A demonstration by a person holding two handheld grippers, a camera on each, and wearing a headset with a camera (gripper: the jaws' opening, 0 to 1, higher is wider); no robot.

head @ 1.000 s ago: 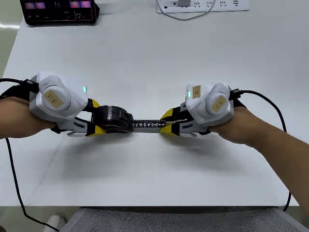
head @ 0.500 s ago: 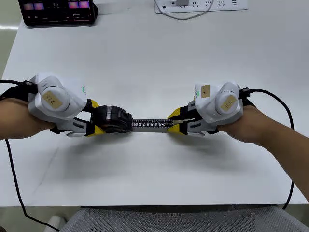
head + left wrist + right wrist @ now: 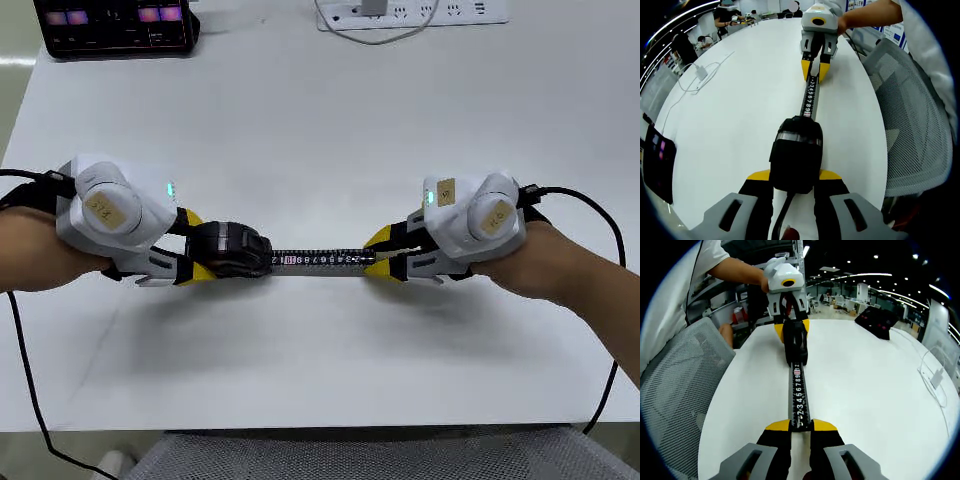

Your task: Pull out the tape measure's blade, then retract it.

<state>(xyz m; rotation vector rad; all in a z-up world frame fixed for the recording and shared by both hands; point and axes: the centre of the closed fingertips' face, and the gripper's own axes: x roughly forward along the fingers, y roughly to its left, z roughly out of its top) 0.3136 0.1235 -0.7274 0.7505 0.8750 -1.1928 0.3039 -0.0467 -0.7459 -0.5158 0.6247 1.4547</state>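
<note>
The case (image 3: 232, 248) sits on the bench (image 3: 330, 130), clamped in the left claw (image 3: 200, 245). The blade (image 3: 320, 259) runs out of it toward 3 o'clock in the head view, level and straight, and its tip is pinched in the right claw (image 3: 379, 256). The pull looks partway done. Any further draw should follow that same line toward 3 o'clock, with the case braced at 9.

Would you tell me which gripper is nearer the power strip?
The right: right gripper lies straight in front of the power strip, holding the blade; left gripper is farther aside, clamping the tape measure.
</note>
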